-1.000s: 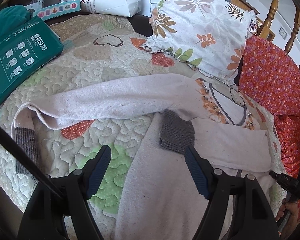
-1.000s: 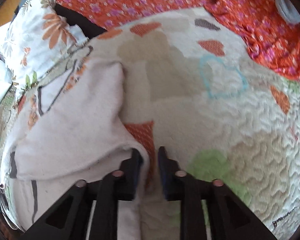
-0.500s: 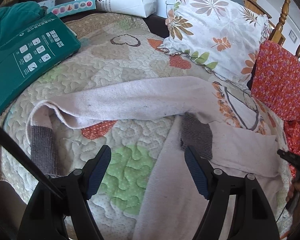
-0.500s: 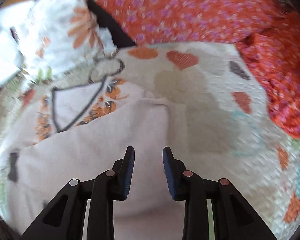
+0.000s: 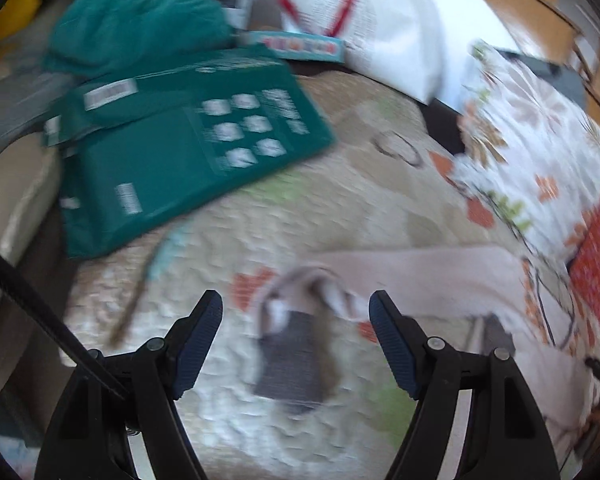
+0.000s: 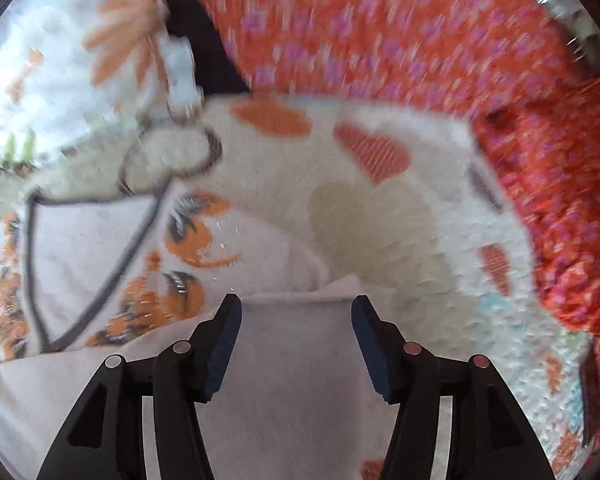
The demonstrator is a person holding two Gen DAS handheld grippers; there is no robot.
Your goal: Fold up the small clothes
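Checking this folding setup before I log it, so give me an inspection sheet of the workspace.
Surface: quilted heart-print bedspread.
Job's things: pale pink sweater spread out, its grey cuff between the left gripper's fingers; printed front visible.
Clutter: green package, teal cloth, white bag.
Grippers: left gripper open; right gripper open over the sweater.
Cables: black strap, lower left.
Surroundings: floral pillow, orange floral fabric.

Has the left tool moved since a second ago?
Yes. The left tool has swung left toward the green package, and the sweater's gray cuff, earlier off to its left, now lies between its open fingers.
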